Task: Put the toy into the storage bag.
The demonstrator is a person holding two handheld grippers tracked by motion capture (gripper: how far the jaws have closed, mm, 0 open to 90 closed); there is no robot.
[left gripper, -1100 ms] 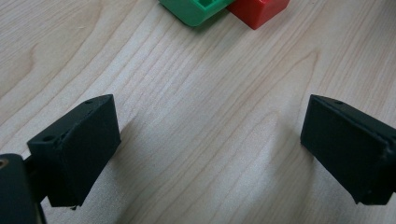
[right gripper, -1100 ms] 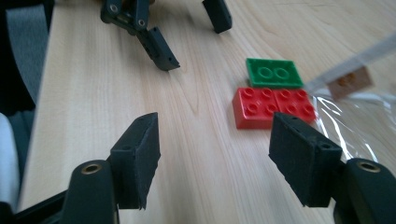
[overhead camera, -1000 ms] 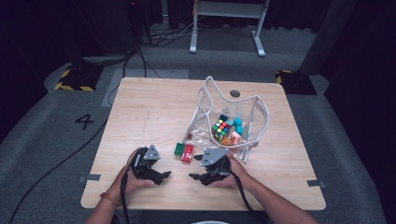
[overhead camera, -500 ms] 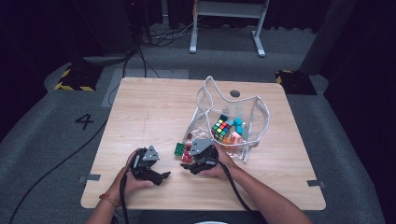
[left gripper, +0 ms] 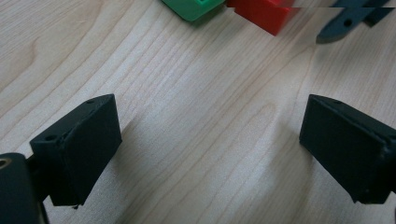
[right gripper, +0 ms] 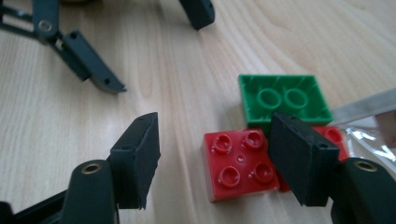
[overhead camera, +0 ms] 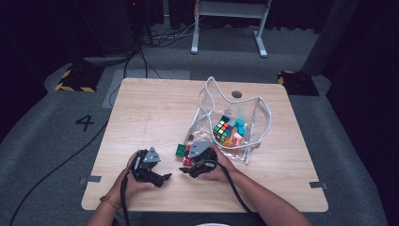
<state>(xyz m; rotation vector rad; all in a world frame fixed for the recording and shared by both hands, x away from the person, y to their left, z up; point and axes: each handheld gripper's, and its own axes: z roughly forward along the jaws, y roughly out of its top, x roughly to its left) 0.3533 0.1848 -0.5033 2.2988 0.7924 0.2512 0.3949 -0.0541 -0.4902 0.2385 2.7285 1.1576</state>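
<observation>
While the right claw [overhead camera: 188, 170] sits low on the tabletop [overhead camera: 155, 113] in the high view, it's lined up on the red brick [overhead camera: 187, 161], with the green brick [overhead camera: 180, 150] just beyond and a clear bag [overhead camera: 235, 127] of toys off to its right holding a puzzle cube [overhead camera: 223, 129]. The left claw [overhead camera: 162, 179] rests near the front edge, close by but not touching anything. Plenty of bare wood on the left half, so pulling the brick that way is the easy route; the bag side is cramped.

Left gripper view: left claw [left gripper: 210, 140] is wide open over bare wood, nothing between the jaws. Green brick [left gripper: 194, 7] and red brick [left gripper: 264, 14] are at the top edge, ahead of it.

Right gripper view: right claw [right gripper: 224, 154] is partly open and straddling the red brick [right gripper: 236, 163], no grip yet as far as I can tell. One jaw stands well clear on the open side, the other sits right at the brick's far side, next to the green brick [right gripper: 280, 100] and the bag's edge [right gripper: 369, 121]. I'd say shift a touch so the brick is centred, keep the pads flat on the side walls, and make sure the far jaw doesn't snag plastic or nudge the green one before squeezing.
</observation>
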